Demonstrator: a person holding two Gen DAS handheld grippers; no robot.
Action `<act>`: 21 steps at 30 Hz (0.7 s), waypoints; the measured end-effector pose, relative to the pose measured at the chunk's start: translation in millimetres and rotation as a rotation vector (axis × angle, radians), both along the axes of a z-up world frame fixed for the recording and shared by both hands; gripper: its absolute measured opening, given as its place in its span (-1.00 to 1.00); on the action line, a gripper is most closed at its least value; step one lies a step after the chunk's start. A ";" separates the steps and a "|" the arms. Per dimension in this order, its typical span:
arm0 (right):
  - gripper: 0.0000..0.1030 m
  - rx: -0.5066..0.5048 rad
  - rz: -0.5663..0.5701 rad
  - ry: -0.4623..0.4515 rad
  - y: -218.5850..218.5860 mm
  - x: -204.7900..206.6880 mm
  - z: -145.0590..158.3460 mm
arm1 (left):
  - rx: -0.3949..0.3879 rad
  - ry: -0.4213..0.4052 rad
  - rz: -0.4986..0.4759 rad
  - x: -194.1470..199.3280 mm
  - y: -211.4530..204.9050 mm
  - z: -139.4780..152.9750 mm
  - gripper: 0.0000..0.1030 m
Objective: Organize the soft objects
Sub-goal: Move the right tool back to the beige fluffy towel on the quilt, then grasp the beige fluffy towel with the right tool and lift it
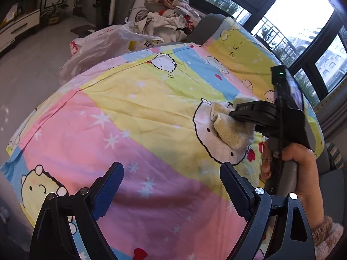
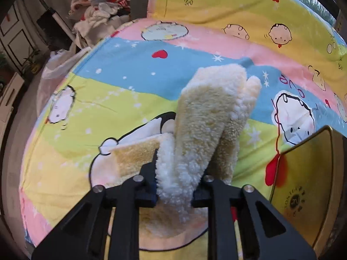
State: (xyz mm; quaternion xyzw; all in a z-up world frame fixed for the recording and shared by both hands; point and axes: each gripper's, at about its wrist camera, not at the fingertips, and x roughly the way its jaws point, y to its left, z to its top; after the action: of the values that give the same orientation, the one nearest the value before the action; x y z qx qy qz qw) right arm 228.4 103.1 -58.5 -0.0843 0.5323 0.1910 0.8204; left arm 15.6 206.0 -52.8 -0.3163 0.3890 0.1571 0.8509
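A cream fleece cloth (image 2: pixel 208 117) lies bunched on the cartoon-print bedcover (image 2: pixel 130 95). My right gripper (image 2: pixel 174 186) is shut on the near fold of this cloth, which rises between the two black fingers. In the left wrist view the same fleece cloth (image 1: pixel 229 130) sits on the right of the bedcover (image 1: pixel 130 117), with the right gripper (image 1: pixel 233 116) pinching it from the right, held by a person's hand (image 1: pixel 303 164). My left gripper (image 1: pixel 171 186) hovers open over the pink stripe with nothing between its blue pads (image 1: pixel 110 190).
A heap of mixed clothes (image 1: pixel 171 13) is piled beyond the far end of the bed, with a white plastic bag (image 1: pixel 102 43) beside it. A gold tin (image 2: pixel 310 184) stands at the right edge. Windows (image 1: pixel 299 21) run along the right; tiled floor (image 1: pixel 32 65) lies left.
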 end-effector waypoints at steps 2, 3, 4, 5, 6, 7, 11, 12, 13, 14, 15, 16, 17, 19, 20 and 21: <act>-0.67 0.057 0.019 -0.004 -6.1 -7.5 12.6 | 0.006 -0.003 0.000 -1.1 -0.6 0.8 0.76; -0.67 0.103 0.025 -0.001 -11.7 -13.3 22.2 | 0.007 -0.004 0.002 -1.1 -0.6 1.3 0.76; -0.67 0.149 0.032 0.002 -17.5 -19.6 33.8 | 0.010 -0.004 0.004 -1.6 -1.1 1.6 0.76; -0.67 0.182 0.041 -0.001 -22.6 -25.4 44.6 | 0.012 -0.004 0.005 -1.4 -1.5 1.6 0.76; -0.67 0.217 0.048 -0.013 -31.4 -35.3 57.8 | 0.016 -0.002 0.003 -0.9 -1.8 1.4 0.76; -0.66 0.248 0.058 -0.036 -41.5 -47.2 72.6 | 0.020 0.002 0.002 -0.9 -3.1 1.2 0.76; -0.66 0.307 0.057 -0.125 -92.3 -95.4 119.7 | 0.035 0.003 -0.004 -0.6 -7.8 2.9 0.76; -0.65 0.317 0.044 -0.134 -108.9 -108.7 127.4 | 0.038 0.003 -0.008 -0.4 -9.5 3.3 0.76; -0.65 0.321 0.031 -0.139 -124.0 -121.2 131.8 | 0.039 0.004 -0.017 0.9 -10.8 3.6 0.76; -0.65 0.321 0.027 -0.142 -137.2 -131.4 134.1 | 0.036 0.002 -0.032 1.5 -13.8 3.9 0.76; -0.65 0.323 0.013 -0.143 -155.0 -145.8 136.3 | 0.028 -0.004 -0.057 2.5 -18.1 4.6 0.76; -0.64 0.322 0.001 -0.137 -167.6 -154.8 135.7 | 0.025 -0.007 -0.071 3.1 -21.0 5.1 0.76; -0.64 0.323 -0.009 -0.127 -180.2 -163.9 135.2 | 0.022 -0.011 -0.088 3.5 -25.2 6.1 0.76; -0.63 0.345 -0.033 -0.092 -205.0 -180.3 131.4 | 0.028 -0.019 -0.115 3.9 -34.7 8.8 0.76; -0.63 0.353 -0.046 -0.064 -215.0 -187.2 128.6 | 0.034 -0.019 -0.132 4.3 -40.1 9.8 0.76; -0.63 0.364 -0.054 -0.031 -223.8 -194.1 125.1 | 0.040 -0.018 -0.155 5.5 -46.3 10.6 0.76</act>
State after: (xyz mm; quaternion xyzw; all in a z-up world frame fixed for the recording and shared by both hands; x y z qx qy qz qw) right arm 34.3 -120.7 66.6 0.0772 0.4784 0.2606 0.8350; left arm 21.1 159.7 -42.3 -0.2694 0.4015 0.0959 0.8701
